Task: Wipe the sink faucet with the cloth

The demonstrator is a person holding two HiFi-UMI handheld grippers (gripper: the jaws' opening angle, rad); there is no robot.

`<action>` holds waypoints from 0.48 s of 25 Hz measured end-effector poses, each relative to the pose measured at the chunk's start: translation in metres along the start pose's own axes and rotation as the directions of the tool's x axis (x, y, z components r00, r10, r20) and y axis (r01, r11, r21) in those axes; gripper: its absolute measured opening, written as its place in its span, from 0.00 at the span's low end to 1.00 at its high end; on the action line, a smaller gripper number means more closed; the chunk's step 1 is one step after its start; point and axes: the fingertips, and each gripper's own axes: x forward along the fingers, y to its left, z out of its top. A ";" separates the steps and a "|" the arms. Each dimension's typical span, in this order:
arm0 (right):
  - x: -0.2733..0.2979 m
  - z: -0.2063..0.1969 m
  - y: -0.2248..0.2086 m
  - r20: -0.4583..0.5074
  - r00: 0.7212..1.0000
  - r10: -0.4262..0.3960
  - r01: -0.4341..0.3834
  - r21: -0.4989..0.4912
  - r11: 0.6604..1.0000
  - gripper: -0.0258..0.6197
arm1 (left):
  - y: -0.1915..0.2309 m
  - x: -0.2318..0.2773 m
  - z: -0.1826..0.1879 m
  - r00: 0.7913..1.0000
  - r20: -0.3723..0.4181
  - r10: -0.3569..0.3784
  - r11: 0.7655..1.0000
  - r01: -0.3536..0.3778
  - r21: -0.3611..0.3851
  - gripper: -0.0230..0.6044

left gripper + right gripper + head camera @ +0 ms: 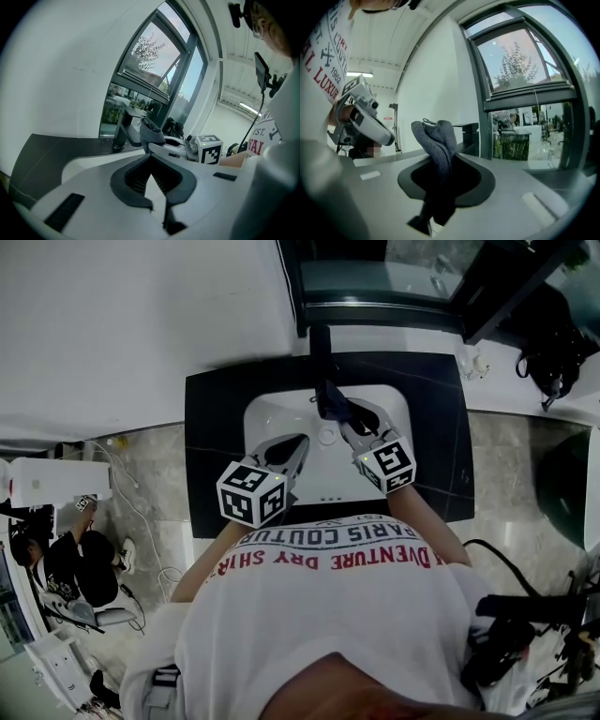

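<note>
Across the middle of the head view I log the following, largest first.

1. Black flat countertop (216, 427), set against a white wall under a dark-framed window.
2. White rectangular basin (272, 418), sunk into that countertop. Both grippers hang over it.
3. Dark angular faucet (321, 343) (123, 129) (471, 136), standing upright at the basin's rear edge, with a square-section column and a flat spout reaching forward.
4. Left gripper (291, 454) (152, 180), white-bodied with a marker cube, over the near left part of the basin and well short of the faucet. In its own view I see the ribbed pads drawn together at the tips, with nothing between them.
5. Right gripper (352, 423) (440, 173), of the same build, further back and pointing towards the faucet. Its jaws are clamped on the cloth.
6. Grey knitted cloth (333, 404) (151, 131) (436, 140), coarse in weave and bunched into a thick fold. The lower part is pinched dark between the right jaws, and the free end rises past them as a rounded lump. That lump sits just beside the spout, in front of the column. I cannot tell whether it touches the metal.
</note>
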 end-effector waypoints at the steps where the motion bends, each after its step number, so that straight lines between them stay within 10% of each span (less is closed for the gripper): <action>1: 0.001 -0.001 -0.003 0.013 1.000 0.000 -0.001 0.036 0.999 0.16 | 0.002 0.002 0.001 1.000 -0.002 0.001 1.000 -0.001 -0.003 0.04; 12: 0.010 0.010 -0.028 0.094 0.995 -0.037 0.018 0.198 0.980 0.16 | 0.026 0.009 0.008 1.000 -0.018 0.013 1.000 -0.013 -0.025 0.04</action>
